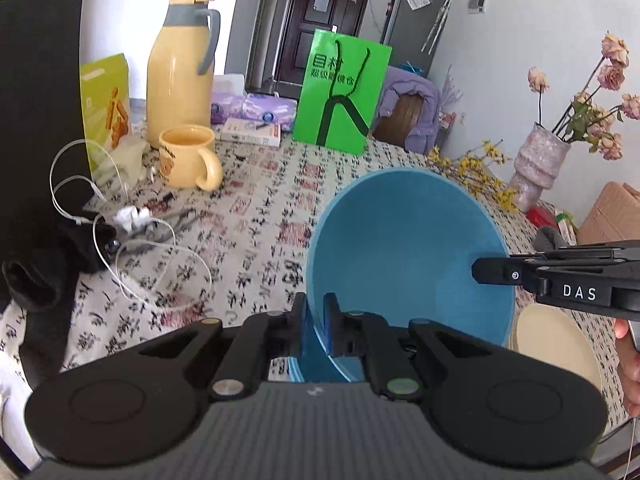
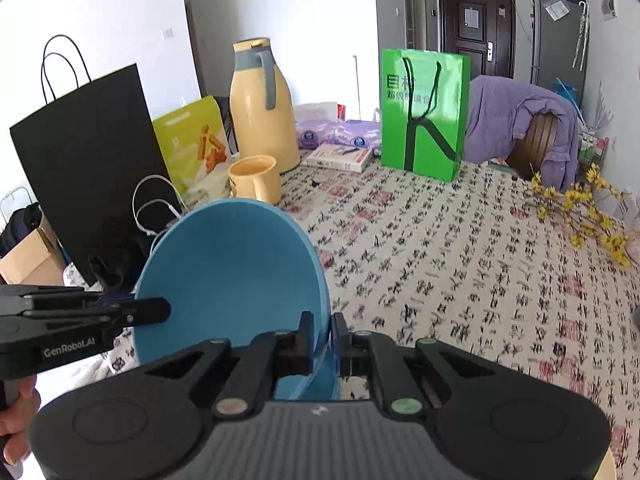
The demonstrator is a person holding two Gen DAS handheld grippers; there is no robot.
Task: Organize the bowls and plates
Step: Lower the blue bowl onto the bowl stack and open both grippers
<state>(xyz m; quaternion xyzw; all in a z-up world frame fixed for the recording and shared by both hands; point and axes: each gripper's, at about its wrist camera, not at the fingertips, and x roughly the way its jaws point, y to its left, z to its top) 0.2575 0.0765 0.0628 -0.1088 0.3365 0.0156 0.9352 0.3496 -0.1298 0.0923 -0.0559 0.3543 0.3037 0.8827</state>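
1. While your left gripper point(image 1: 316, 316) pinches one side of the bowl point(image 1: 408, 252) rim, one finger inside and one outside, your right gripper point(image 2: 320, 332) clamps the opposite side the same way.
2. You hold the bowl tilted above the table point(image 2: 460, 264), its blue inside facing both cameras (neither view shows its base touching the cloth).
3. Your right gripper shows in the left view, its finger point(image 1: 496, 270) lying against the bowl's inner wall.
4. Just beside the bowl, to your right, a cream plate point(image 1: 556, 344) lies flat on the table.
5. Well behind stand a mug point(image 1: 188, 156), a flask point(image 1: 180, 64) and a green bag point(image 1: 342, 92).
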